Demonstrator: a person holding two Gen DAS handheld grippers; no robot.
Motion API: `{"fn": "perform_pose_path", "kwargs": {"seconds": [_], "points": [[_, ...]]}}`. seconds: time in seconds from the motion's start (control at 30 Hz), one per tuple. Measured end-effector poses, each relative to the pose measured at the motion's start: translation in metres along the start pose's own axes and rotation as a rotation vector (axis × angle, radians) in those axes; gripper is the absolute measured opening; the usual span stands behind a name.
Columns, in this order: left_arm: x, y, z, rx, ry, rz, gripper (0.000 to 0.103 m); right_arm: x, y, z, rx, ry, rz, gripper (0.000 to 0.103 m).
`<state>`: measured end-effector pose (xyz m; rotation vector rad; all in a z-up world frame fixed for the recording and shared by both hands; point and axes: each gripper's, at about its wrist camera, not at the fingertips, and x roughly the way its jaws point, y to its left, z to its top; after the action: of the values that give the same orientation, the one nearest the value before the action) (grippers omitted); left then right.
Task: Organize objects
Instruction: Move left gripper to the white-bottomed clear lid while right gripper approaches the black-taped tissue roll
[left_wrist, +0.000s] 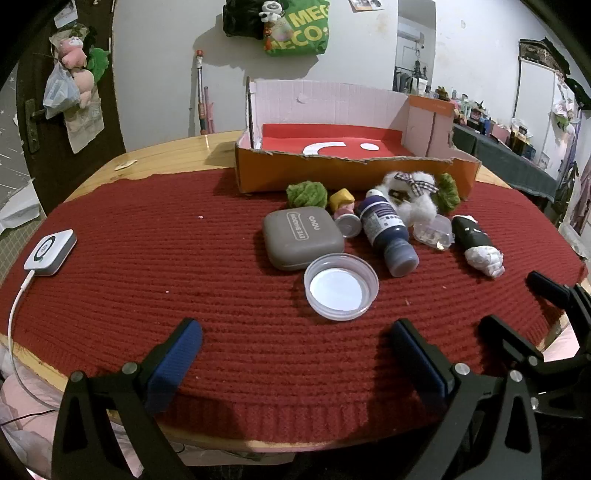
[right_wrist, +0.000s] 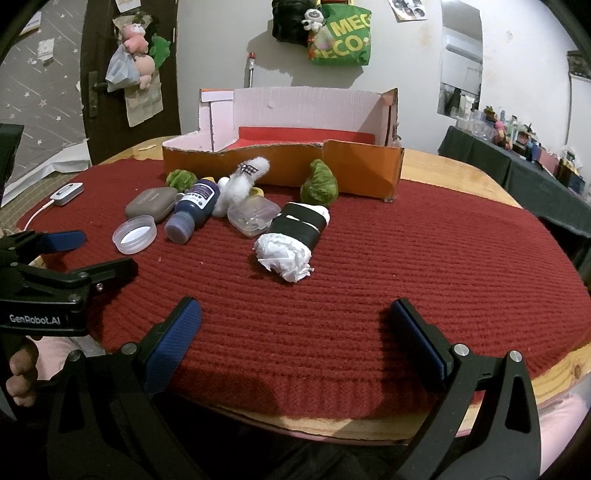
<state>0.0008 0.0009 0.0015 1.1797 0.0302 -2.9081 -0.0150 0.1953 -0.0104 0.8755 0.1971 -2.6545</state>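
An orange cardboard box (left_wrist: 351, 171) (right_wrist: 362, 166) with a red lining stands at the back of the red knit mat. In front of it lie a grey case (left_wrist: 301, 238) (right_wrist: 151, 203), a clear lid (left_wrist: 341, 286) (right_wrist: 133, 234), a dark blue bottle (left_wrist: 388, 230) (right_wrist: 194, 210), a clear small box (left_wrist: 434, 230) (right_wrist: 253, 216), a black roll stuffed with white paper (left_wrist: 476, 243) (right_wrist: 295, 232), a white fluffy toy (left_wrist: 410, 192) (right_wrist: 240, 181) and green pompoms (left_wrist: 306, 194) (right_wrist: 319, 184). My left gripper (left_wrist: 295, 343) is open and empty, near the lid. My right gripper (right_wrist: 295, 325) is open and empty, near the roll.
A white charger with its cable (left_wrist: 50, 251) (right_wrist: 66, 192) lies at the mat's left edge. A small yellow-capped figure (left_wrist: 343, 203) lies behind the grey case. The wooden table (left_wrist: 166, 155) shows beyond the mat. Bags and plush toys hang on the wall (left_wrist: 295, 29).
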Motion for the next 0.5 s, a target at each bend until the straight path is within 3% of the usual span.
{"fn": "perform_pose_path", "kwargs": {"seconds": [0.5], "points": [[-0.003,0.003,0.006,-0.018,0.013,-0.054,0.103,-0.012,-0.003,0.018,0.020,-0.018,-0.020,0.103]]}}
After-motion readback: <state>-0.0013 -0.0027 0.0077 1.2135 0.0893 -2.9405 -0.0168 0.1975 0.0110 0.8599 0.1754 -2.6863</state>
